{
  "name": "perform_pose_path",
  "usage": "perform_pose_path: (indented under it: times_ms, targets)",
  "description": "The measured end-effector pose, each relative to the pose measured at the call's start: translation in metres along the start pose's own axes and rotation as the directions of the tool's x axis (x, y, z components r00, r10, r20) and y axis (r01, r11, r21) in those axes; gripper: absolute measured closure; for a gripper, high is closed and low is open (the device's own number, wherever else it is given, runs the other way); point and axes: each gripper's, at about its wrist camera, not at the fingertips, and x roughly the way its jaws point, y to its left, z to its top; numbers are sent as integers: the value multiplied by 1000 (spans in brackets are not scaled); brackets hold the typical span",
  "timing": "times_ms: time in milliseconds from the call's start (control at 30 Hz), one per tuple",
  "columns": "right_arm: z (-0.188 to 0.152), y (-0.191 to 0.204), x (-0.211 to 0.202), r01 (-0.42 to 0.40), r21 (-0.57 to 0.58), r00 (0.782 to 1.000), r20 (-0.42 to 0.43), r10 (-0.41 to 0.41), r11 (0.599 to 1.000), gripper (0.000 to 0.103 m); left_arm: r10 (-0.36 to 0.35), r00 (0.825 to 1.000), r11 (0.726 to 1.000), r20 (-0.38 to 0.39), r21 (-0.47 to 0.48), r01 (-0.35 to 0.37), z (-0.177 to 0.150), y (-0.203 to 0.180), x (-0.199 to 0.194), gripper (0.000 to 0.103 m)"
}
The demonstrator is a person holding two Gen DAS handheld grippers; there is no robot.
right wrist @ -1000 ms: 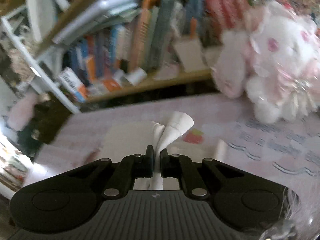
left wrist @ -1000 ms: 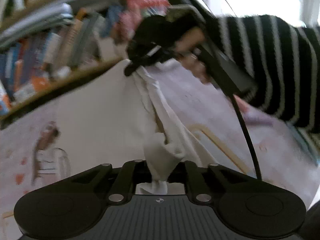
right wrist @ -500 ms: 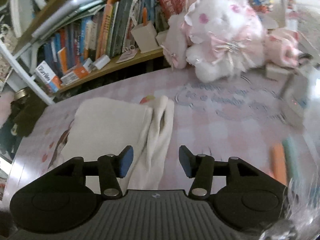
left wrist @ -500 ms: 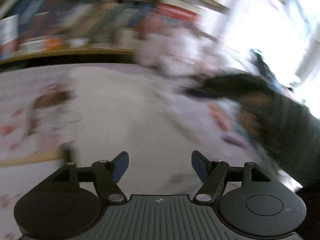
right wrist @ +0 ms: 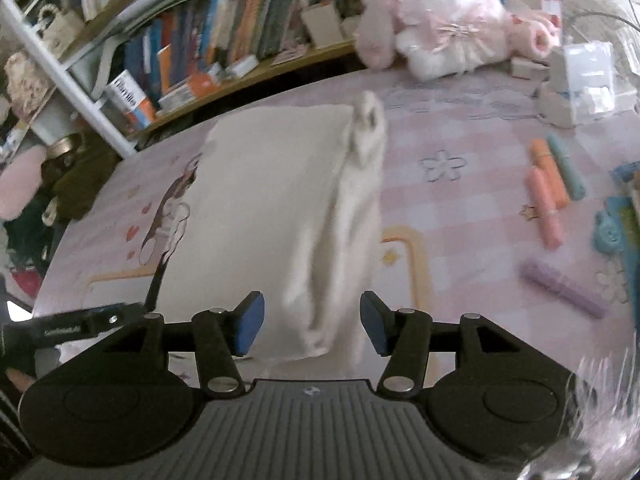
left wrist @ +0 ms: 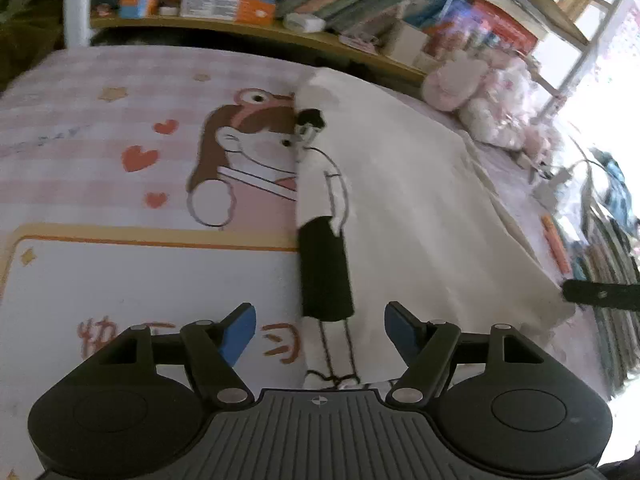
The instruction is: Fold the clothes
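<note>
White shirt [right wrist: 264, 200] lay folded on pink mat [right wrist: 460, 208], mid-desk, printed figure along its left edge. Left gripper [left wrist: 320, 330] and right gripper [right wrist: 312, 324] released, jaws apart, empty, above shirt's near edge. Markers [right wrist: 548, 196] toward right edge.

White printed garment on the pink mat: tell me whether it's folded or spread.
Folded. The white printed garment lies as a neat rectangle, a bunched sleeve doubled along one edge.
</note>
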Motion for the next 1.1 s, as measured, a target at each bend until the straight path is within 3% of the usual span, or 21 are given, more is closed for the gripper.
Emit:
perform_pose_path:
  times_ms: [67,167,200,300,367,433,500,600,700,833,967,1100]
  targets:
    - [-2,7,10,42,8,999,-20,-42,999,60,-18,1000,1000,-19,6,18,0,1,5,30]
    - [-1,12,17,67,41,997,-45,-65,997,93,-34,999,999,-32,23,34,1,1,8,30]
    - [1,13,16,62,56,997,-46,-59,996,93,-40,999,999,-36,32,41,2,1,9,30]
    - [10,21,-23,-90,130,995,51,84,987,94,-54,997,997,-51,52,57,4,3,9,30]
    - [5,18,-34,-98,180,994,58,89,979,94,-65,996,996,-55,59,68,5,5,9,30]
    - [-8,6,-11,24,198,999,-27,-19,980,94,-75,996,995,-55,64,79,5,7,10,30]
    - [-22,-9,17,131,199,987,-114,-110,971,92,-87,994,993,-61,72,92,6,8,10,29]
    - [-28,-11,19,153,192,986,-95,-136,970,87,-104,992,992,-77,58,108,10,12,11,29]
    - [-25,-4,5,193,173,981,-64,-184,966,64,-129,989,992,-76,6,130,14,18,12,29]
    - [-24,-3,5,208,166,978,-58,-201,964,65,-161,985,986,-67,-48,158,25,25,20,29]
    - [-27,-9,21,197,177,978,-99,-182,964,83,-202,978,975,-57,-110,195,46,33,35,30]
    - [-29,-7,22,197,155,978,-100,-183,968,84,-255,966,951,-43,-192,243,78,44,59,32]
